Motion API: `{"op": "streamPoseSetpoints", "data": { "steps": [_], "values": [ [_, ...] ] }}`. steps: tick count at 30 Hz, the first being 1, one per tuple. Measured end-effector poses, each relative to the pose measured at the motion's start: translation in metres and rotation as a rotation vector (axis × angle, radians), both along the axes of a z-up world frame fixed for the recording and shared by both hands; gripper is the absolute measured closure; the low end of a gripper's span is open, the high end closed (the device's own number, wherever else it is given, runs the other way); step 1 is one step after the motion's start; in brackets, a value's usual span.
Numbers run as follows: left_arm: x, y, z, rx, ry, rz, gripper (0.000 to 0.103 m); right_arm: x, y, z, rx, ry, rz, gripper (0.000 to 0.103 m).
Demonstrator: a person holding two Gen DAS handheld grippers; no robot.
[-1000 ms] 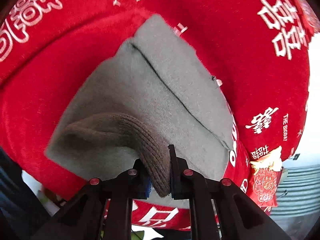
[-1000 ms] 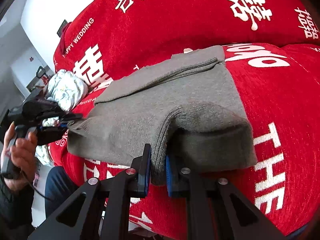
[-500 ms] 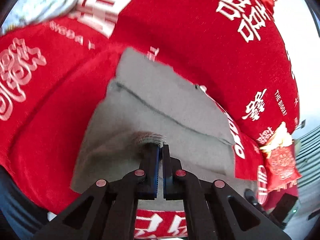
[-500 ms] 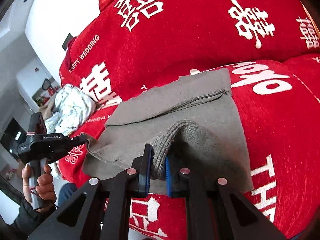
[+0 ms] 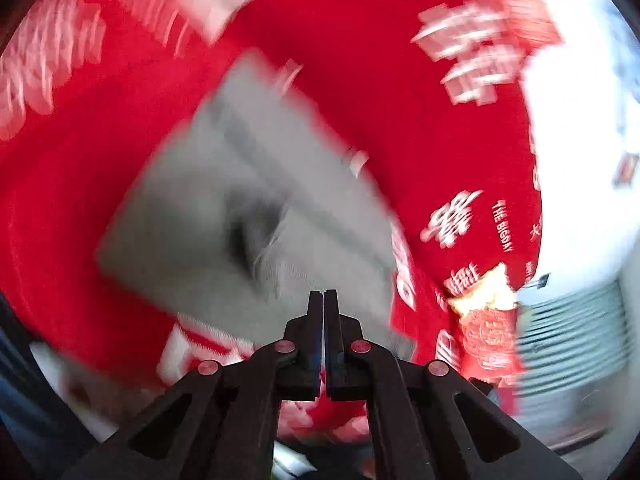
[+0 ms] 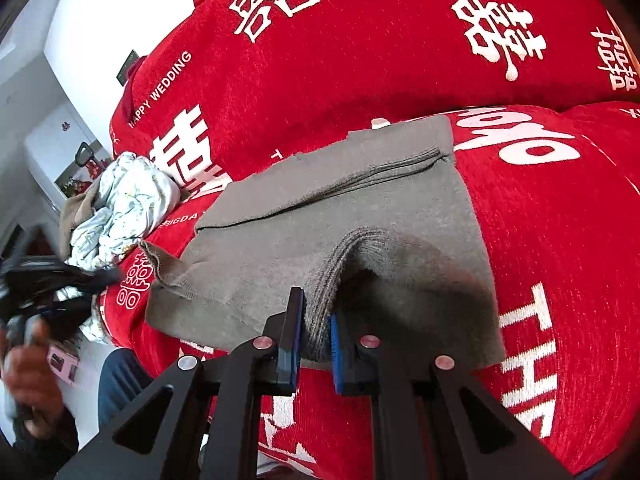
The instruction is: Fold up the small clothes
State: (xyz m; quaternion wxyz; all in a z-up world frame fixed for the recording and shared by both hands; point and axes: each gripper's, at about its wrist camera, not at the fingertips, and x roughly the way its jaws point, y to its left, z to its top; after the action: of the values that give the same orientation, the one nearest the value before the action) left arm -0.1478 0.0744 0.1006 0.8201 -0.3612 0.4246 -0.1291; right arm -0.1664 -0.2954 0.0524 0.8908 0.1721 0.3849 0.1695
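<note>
The left gripper (image 5: 323,294) has let go of the grey garment (image 6: 360,216): its jaws are pressed together with nothing between them, lifted clear above the cloth. The right gripper (image 6: 316,320) clamps a raised fold at the near edge. The garment lies on the red cover (image 6: 560,240), so this fold seems placed. Free room lies right; a crumpled cloth (image 6: 124,200) sits left.

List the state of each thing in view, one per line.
Grey garment: partly folded on the red cover, near hem bunched up in a grip.
Right gripper: shut on the garment's hem.
Left gripper: shut, nothing between its fingers, off the garment.
Red cover: spread flat under the garment.
Pale floral clothes: crumpled in a heap, unfolded.
</note>
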Motion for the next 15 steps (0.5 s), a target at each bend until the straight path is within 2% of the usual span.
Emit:
{"op": "streamPoseSetpoints", "data": {
  "steps": [1, 2, 3, 4, 5, 7, 8, 10, 13, 15],
  "values": [
    [-0.005, -0.004, 0.008, 0.136, -0.061, 0.05, 0.1, 0.0, -0.001, -0.001, 0.005, 0.001, 0.0, 0.09],
    [-0.007, 0.0, 0.005, 0.191, -0.098, 0.124, 0.077, 0.0, -0.001, -0.003, 0.009, 0.003, -0.001, 0.09],
    [-0.005, 0.007, -0.002, 0.175, -0.066, 0.161, 0.045, 0.001, -0.001, -0.005, 0.012, 0.008, 0.0, 0.09],
    [-0.001, 0.014, -0.012, 0.139, 0.007, 0.176, 0.001, 0.002, -0.001, -0.006, 0.011, 0.01, -0.001, 0.09],
    [-0.002, 0.022, -0.021, 0.073, 0.025, 0.213, 0.002, 0.001, -0.001, -0.007, 0.012, 0.01, 0.0, 0.09],
    [-0.003, 0.023, -0.021, 0.022, -0.022, 0.197, 0.002, 0.0, -0.001, -0.009, 0.017, 0.013, 0.002, 0.09],
    [-0.001, 0.021, -0.019, 0.021, -0.031, 0.176, 0.002, 0.0, -0.001, -0.01, 0.016, 0.015, 0.003, 0.09],
    [0.012, 0.014, -0.022, 0.043, 0.038, 0.127, 0.002, 0.002, -0.001, -0.012, 0.014, 0.022, 0.001, 0.09],
    [0.04, 0.004, -0.036, -0.068, 0.158, 0.057, 0.002, 0.003, 0.0, -0.013, 0.021, 0.025, -0.002, 0.09],
    [0.056, 0.002, -0.041, -0.087, 0.19, 0.073, 0.002, 0.003, 0.002, -0.013, 0.02, 0.023, 0.0, 0.09]
  ]
}}
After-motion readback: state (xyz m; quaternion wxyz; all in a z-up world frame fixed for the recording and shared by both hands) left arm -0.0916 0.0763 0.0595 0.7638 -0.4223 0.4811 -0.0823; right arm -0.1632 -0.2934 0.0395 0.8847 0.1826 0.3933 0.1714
